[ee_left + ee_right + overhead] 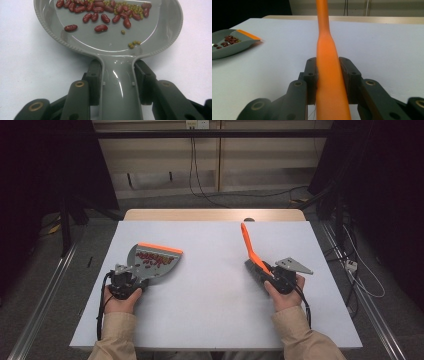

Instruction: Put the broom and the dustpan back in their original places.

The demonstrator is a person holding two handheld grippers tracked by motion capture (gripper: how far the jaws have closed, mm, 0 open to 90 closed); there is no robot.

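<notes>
A grey dustpan with an orange front lip lies on the white table at the left. It holds red kidney beans and small green beans. My left gripper is shut on the dustpan's handle, with a pad pressed on each side. At the right, my right gripper is shut on an orange brush handle that rises away from me, its dark bristles near the jaws. From the right gripper view the handle runs up between the jaws, with the dustpan at far left.
A wooden tabletop edge shows behind the white board. Cables trail on the floor beyond, and more cables lie to the right. Dark curtains stand on both sides. White table surface lies between the two hands.
</notes>
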